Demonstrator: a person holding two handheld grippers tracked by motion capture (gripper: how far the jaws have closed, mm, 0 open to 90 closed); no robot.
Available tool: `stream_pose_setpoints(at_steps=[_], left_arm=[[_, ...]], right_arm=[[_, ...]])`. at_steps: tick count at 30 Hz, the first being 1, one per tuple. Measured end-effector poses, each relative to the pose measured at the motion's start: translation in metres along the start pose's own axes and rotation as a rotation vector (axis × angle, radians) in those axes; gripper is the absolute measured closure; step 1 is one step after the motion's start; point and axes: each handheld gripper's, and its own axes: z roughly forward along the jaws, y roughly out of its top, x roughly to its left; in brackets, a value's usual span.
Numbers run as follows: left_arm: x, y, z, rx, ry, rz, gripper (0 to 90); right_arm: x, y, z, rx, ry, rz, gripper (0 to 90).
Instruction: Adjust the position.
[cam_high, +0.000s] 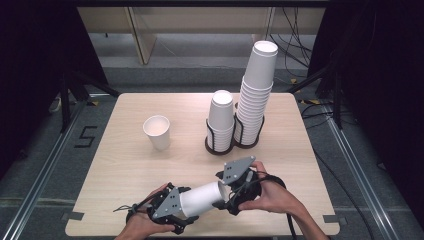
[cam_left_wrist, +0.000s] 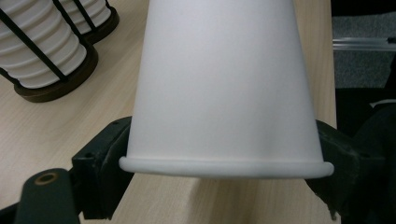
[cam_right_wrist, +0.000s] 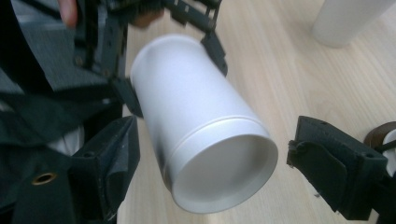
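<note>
Two nested cups (cam_right_wrist: 205, 135) seen from right claw (cam_right_wrist: 210, 186).

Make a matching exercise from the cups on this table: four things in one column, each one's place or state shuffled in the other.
Things:
1. held cup
2. lone cup
3. short stack
4. tall stack

Places or states:
a. stands mouth up, alone on the left
b. rises highest, far right of the cups
c. lies level, clamped in the left gripper
d. stands just left of its taller neighbour

Pairs: 1-c, 2-a, 3-d, 4-b
</note>
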Motion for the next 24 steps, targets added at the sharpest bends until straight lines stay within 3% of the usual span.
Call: stream_pose_setpoints(at_steps=[4,8,13,16,21,23,24], left_arm=[[-0.002,0.003,-0.001,0.028,-0.009,0.052,15.8],[-0.004,0.004,-0.001,0.035,-0.018,0.065,15.7],[-0.005,0.005,0.001,0.058,-0.035,0.100,15.7],[-0.007,0.005,0.002,0.056,-0.040,0.095,15.3],[-0.007,0.005,0.002,0.049,-0.053,0.105,14.0],[-0.007,0.003,0.002,0.023,-0.054,0.094,11.9],[-0.007,0.002,0.002,0.002,-0.057,0.082,10.4]], right_arm=[[0.003,0.003,0.009,0.037,-0.005,-0.025,16.2],[0.007,0.004,0.017,0.098,0.011,-0.067,16.2],[0.014,0.004,0.028,0.178,0.032,-0.088,16.3],[0.014,0.005,0.035,0.246,0.010,-0.157,17.3],[0.015,0.003,0.040,0.266,0.032,-0.163,22.2],[0.016,0.002,0.036,0.269,0.033,-0.131,22.7],[0.015,0.002,0.035,0.254,0.042,-0.149,22.9]])
